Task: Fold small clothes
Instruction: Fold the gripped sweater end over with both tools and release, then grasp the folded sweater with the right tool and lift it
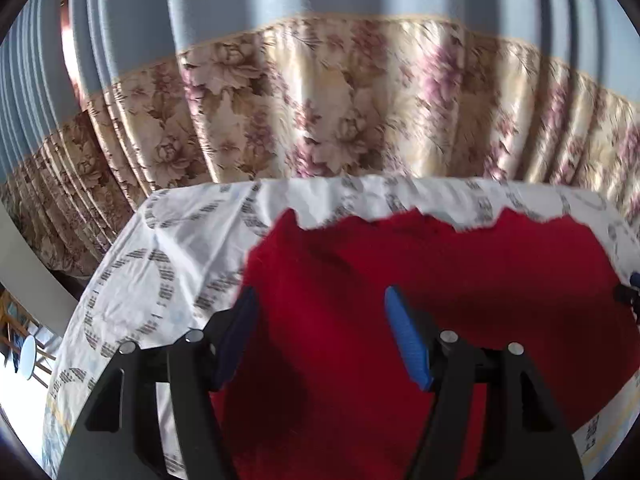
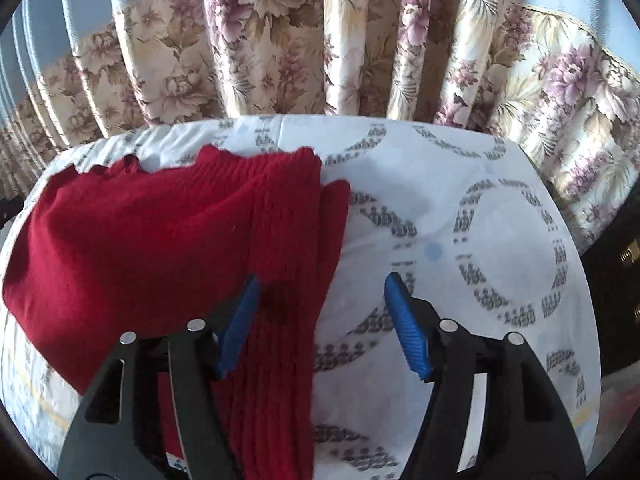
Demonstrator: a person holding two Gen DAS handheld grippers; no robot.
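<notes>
A red knitted garment (image 1: 440,280) with a scalloped far edge lies on the white patterned sheet (image 1: 152,248). My left gripper (image 1: 320,300) is open and hovers over the garment's left part, holding nothing. In the right wrist view the garment (image 2: 140,232) lies to the left, with a ribbed fold along its right side. My right gripper (image 2: 320,288) is open over that right edge, its left finger above the red knit and its right finger (image 2: 404,320) above the bare sheet (image 2: 480,248). The right gripper's tip also shows at the left wrist view's right edge (image 1: 630,292).
The sheet covers a table whose far edge meets a floral curtain (image 1: 320,100) with blue-grey fabric above it. A chair and a stool (image 1: 28,356) stand off the table's left side. Dark furniture (image 2: 616,240) stands to the right.
</notes>
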